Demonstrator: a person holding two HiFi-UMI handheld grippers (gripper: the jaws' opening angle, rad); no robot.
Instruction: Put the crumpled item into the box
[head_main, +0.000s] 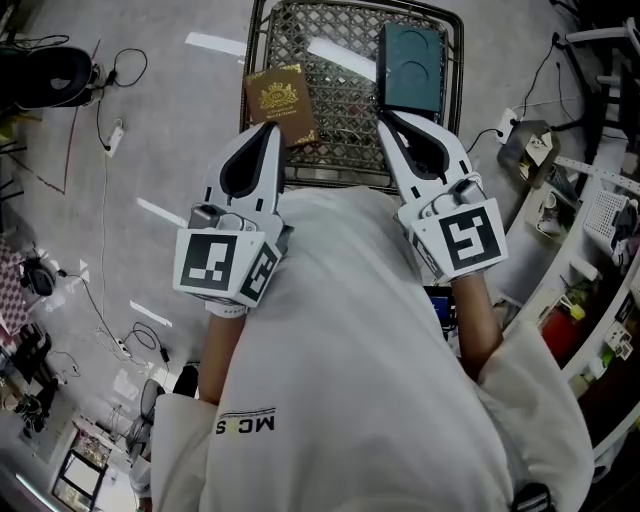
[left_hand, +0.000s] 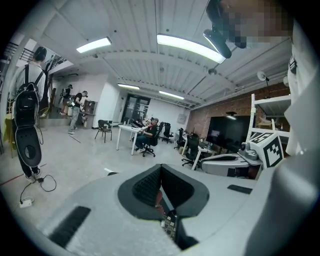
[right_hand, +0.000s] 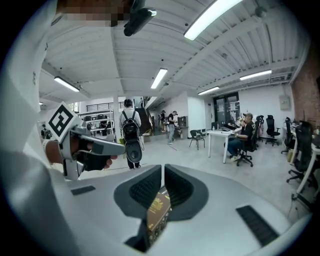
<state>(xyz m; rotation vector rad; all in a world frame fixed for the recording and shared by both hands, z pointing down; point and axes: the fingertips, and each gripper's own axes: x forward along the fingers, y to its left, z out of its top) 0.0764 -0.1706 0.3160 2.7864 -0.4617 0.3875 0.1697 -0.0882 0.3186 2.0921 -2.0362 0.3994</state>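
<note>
Over one wire basket (head_main: 340, 135) we hold two grippers, both empty | left gripper (head_main: 272, 126) and right gripper (head_main: 383, 116): jaws drawn together | two boxes in the basket: brown box (head_main: 281, 102) just past the left tip, teal box (head_main: 411, 68) just past the right | crumpled item: we cannot tell where it lies

We see a flat brown box (head_main: 280, 100) with a gold crest lying on the wire mesh tabletop (head_main: 340, 150), with a teal box (head_main: 410, 68) near it.
</note>
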